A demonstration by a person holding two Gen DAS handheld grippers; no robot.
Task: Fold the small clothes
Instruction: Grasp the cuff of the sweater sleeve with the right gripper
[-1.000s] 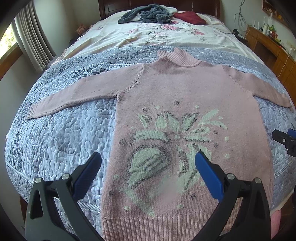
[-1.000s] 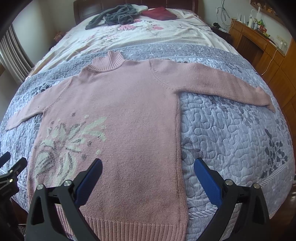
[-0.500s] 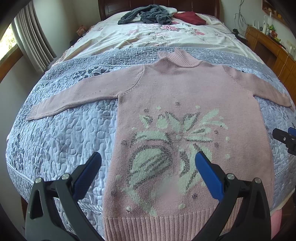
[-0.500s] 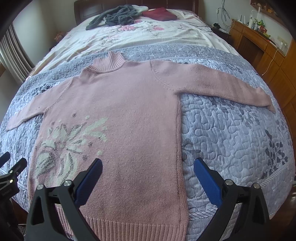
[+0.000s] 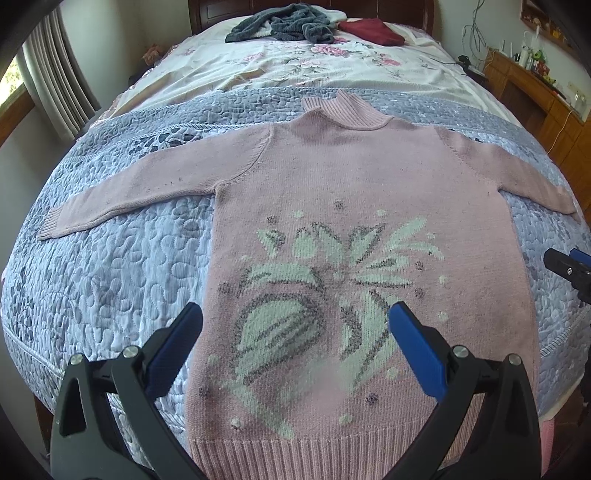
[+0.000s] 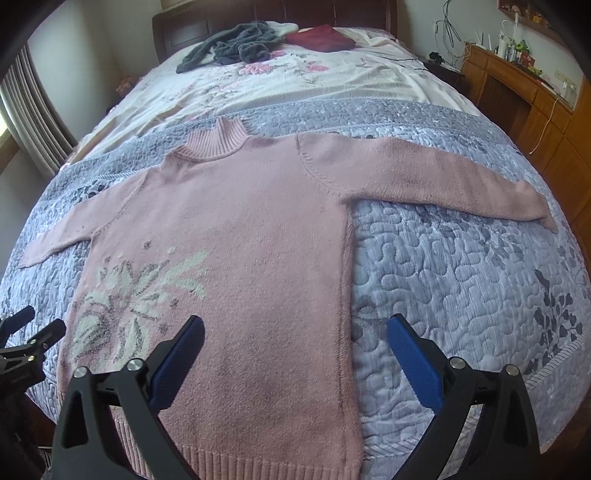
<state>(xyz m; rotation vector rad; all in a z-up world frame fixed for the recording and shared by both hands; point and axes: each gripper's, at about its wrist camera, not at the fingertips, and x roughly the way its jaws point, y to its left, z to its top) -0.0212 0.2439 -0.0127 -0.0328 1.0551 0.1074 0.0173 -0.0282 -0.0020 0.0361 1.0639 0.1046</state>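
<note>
A pink knitted sweater [image 5: 351, 177] with a pale green flower pattern lies flat and face up on the bed, both sleeves spread out sideways, collar away from me. My left gripper [image 5: 293, 317] hovers open above the lower left of its body, nothing between the blue pads. In the right wrist view the same sweater [image 6: 258, 206] fills the left and middle. My right gripper [image 6: 295, 328] is open over the sweater's lower right side seam, holding nothing. Each gripper's tip shows at the other view's edge.
The sweater rests on a blue-grey quilted cover [image 6: 461, 280]. Beyond it lie a floral sheet [image 5: 314, 66], a dark grey garment [image 5: 284, 26] and a dark red one [image 5: 369, 29] near the headboard. A wooden cabinet [image 6: 535, 99] stands on the right, curtains [image 5: 55, 81] on the left.
Both grippers have crept slightly forward and inward over the sweater's lower part. The sweater has not moved and both stay open.
</note>
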